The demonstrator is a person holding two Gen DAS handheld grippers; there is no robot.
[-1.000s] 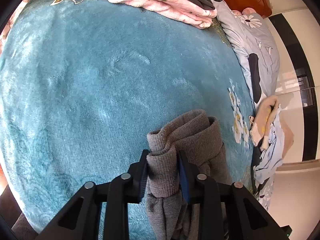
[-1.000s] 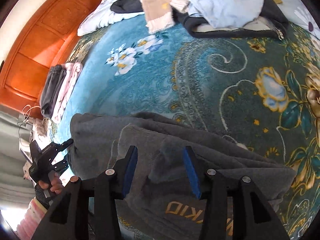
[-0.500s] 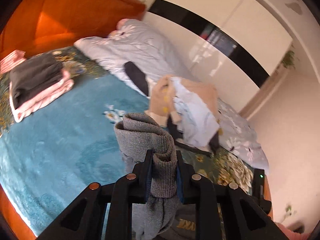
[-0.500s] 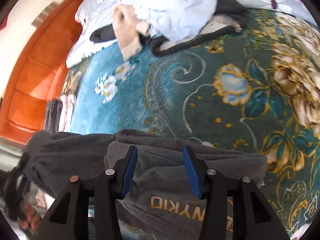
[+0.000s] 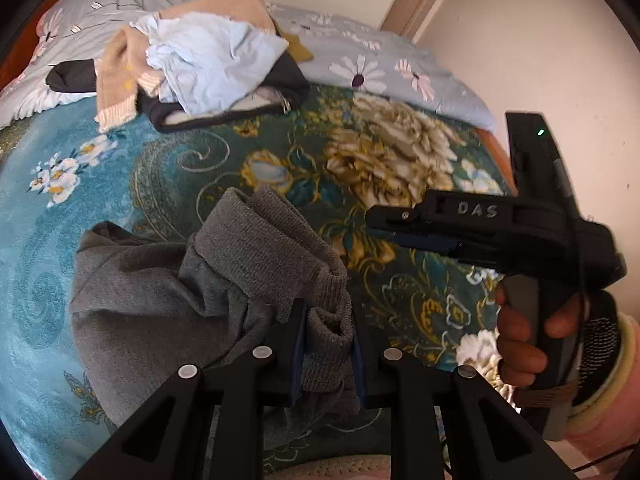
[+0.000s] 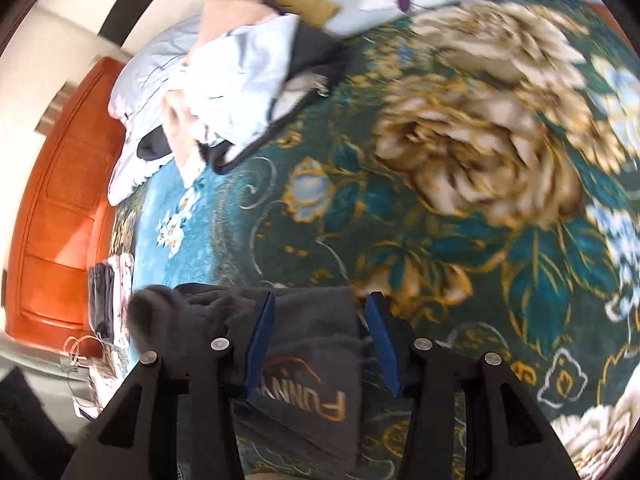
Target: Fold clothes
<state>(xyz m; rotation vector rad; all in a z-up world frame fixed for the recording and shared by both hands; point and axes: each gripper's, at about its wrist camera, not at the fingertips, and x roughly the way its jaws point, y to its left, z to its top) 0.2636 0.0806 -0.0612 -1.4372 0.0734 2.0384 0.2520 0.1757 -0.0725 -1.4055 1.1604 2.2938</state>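
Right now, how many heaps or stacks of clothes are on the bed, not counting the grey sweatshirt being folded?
2. A loose heap lies by the flowered pillows, and a small folded stack sits near the orange headboard, seen only from the right-hand camera. More may lie out of view.

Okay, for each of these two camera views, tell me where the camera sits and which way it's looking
Left wrist: on the left gripper, looking down its fingers at the grey sweatshirt cuff they pinch; the person's right hand shows holding the right gripper.
Right wrist: on the right gripper, looking down at the sweatshirt's printed part between its fingers; no hand shows.
Shared: sweatshirt, floral blanket, unfolded clothes pile.
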